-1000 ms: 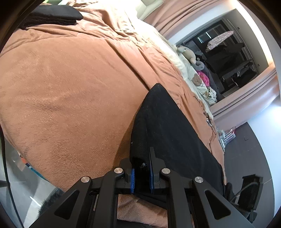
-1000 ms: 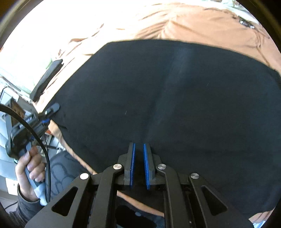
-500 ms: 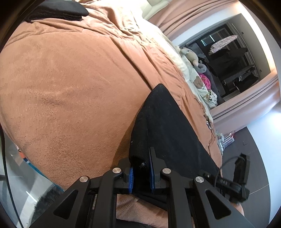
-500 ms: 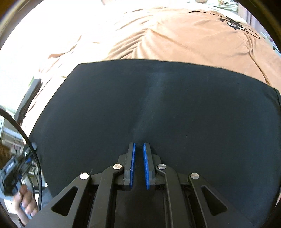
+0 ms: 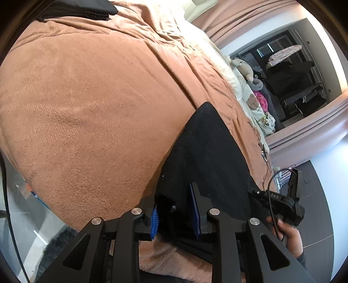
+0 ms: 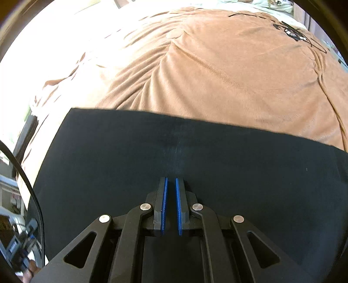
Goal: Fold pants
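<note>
Black pants (image 5: 208,152) lie flat on a brown blanket (image 5: 97,104) on a bed; they also fill the lower half of the right wrist view (image 6: 195,156). My left gripper (image 5: 175,209) has its blue pads apart around the pants' near corner, the cloth loose between them. My right gripper (image 6: 170,204) is over the near edge of the pants with its blue pads almost together and nothing visibly between them. The right gripper with a hand on it also shows in the left wrist view (image 5: 280,202).
Another dark folded garment (image 5: 80,8) lies at the bed's far corner. Stuffed toys and pillows (image 5: 250,80) line the bed's far side. A dark wardrobe (image 5: 293,76) stands beyond. The bed edge and floor (image 5: 21,206) are at lower left.
My left gripper's jaws have opened wider around the pants corner. My right gripper has pulled back toward the near edge, so more blanket shows beyond the pants.
</note>
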`<action>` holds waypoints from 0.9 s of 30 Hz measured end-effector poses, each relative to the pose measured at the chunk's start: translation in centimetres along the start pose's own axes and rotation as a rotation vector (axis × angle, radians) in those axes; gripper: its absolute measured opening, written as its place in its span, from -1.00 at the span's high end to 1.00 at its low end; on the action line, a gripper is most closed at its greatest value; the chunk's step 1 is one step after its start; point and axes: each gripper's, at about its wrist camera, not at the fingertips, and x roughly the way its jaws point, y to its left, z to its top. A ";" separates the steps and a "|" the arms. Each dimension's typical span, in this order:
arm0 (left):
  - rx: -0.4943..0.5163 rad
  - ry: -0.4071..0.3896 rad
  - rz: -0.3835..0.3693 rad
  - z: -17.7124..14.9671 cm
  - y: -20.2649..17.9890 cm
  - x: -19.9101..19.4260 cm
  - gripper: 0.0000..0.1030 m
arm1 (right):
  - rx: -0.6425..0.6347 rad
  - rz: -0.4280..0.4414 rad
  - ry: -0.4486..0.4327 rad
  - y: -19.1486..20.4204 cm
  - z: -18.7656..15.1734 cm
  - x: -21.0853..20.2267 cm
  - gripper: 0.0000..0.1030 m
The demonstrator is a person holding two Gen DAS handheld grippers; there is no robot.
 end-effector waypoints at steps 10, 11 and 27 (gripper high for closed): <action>-0.044 0.032 -0.024 0.3 0.4 0.9 0.51 | 0.019 0.016 -0.013 -1.1 -0.7 -1.2 0.95; -0.048 0.033 -0.027 0.3 0.5 0.8 0.51 | 0.014 0.023 -0.009 -1.0 -1.3 -1.5 0.95; 0.005 -0.045 -0.142 0.7 -2.6 -1.9 0.81 | 0.071 0.209 0.031 -2.9 -7.6 -5.3 0.95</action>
